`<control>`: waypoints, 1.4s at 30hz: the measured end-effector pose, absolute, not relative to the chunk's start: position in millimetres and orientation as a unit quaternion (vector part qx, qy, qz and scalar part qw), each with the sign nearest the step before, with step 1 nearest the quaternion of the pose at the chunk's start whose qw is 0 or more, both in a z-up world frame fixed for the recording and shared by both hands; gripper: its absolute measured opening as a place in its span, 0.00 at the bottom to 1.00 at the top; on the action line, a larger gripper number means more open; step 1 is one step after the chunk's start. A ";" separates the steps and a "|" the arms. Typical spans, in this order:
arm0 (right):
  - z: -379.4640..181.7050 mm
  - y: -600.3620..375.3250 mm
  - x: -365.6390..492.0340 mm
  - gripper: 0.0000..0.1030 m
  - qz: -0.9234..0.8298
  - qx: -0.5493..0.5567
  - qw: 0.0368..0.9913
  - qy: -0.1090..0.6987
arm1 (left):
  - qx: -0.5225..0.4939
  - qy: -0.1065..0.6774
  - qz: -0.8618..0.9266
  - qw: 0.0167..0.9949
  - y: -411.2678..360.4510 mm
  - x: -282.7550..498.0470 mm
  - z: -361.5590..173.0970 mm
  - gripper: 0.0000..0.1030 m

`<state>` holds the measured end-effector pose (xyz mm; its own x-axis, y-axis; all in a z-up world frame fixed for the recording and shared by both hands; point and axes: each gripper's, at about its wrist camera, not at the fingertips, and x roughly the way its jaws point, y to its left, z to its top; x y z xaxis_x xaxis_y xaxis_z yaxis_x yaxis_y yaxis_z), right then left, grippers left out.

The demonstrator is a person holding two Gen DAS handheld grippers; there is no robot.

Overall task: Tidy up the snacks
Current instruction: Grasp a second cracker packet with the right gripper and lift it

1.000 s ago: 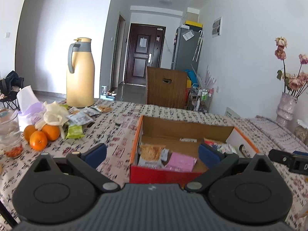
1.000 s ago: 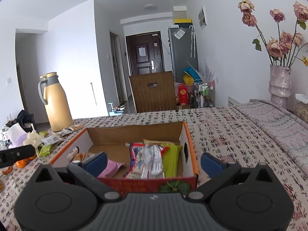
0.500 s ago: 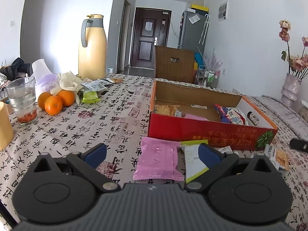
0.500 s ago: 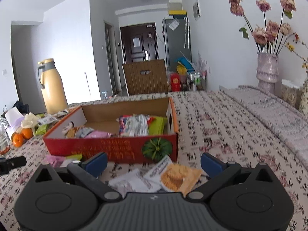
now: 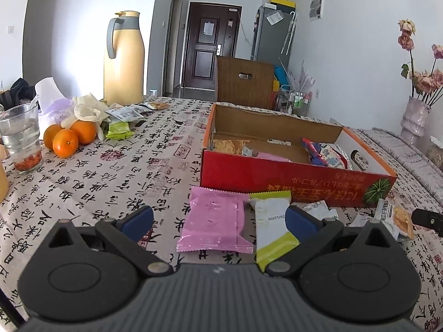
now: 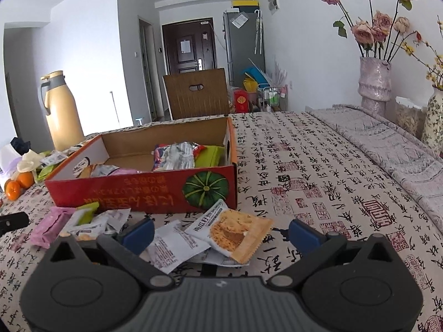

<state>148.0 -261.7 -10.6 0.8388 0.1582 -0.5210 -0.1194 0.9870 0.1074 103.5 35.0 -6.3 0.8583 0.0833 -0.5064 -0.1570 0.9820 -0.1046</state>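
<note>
A red cardboard box [image 5: 290,174] with several snack packets inside sits on the patterned tablecloth; it also shows in the right wrist view [image 6: 144,191]. In front of it lie a pink packet [image 5: 214,222] and a white-and-green packet [image 5: 272,227]. My left gripper [image 5: 218,220] is open and empty, low over these two. My right gripper [image 6: 221,231] is open and empty over a biscuit packet [image 6: 235,232] and a white packet [image 6: 177,244]. The pink packet [image 6: 48,227] lies at the left in that view.
A yellow thermos [image 5: 123,58], oranges [image 5: 69,137], a water glass [image 5: 20,137] and more loose packets [image 5: 119,130] stand at the left. A vase of roses [image 6: 373,80] stands at the right. A wooden chair [image 6: 198,95] is behind the table.
Both grippers have pulled back from above the box and dropped toward the table in front of it. The loose packets before the box have come into view. Both stay open.
</note>
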 end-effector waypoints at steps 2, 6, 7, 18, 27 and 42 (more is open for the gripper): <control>-12.9 -260.8 151.6 1.00 0.073 0.033 0.957 0.278 | -0.070 0.261 0.063 0.961 34.4 104.2 -6.7 1.00; -17.8 -259.8 165.5 1.00 0.065 0.022 0.955 0.289 | -0.068 0.264 0.068 0.960 34.4 105.2 -7.1 1.00; -18.6 -260.5 169.1 1.00 0.063 0.020 0.954 0.292 | -0.068 0.265 0.070 0.959 34.6 105.5 -7.3 1.00; -38.9 -257.2 219.5 1.00 0.073 -0.053 0.923 0.373 | -0.066 0.264 0.075 0.959 34.8 106.0 -4.5 1.00; -46.3 -243.5 231.3 1.00 0.078 -0.090 0.922 0.368 | -0.066 0.267 0.075 0.959 34.6 106.4 -4.6 1.00; -42.8 -256.7 226.9 0.58 0.086 -0.047 0.931 0.351 | -0.072 0.272 0.072 0.957 38.1 109.0 -6.4 1.00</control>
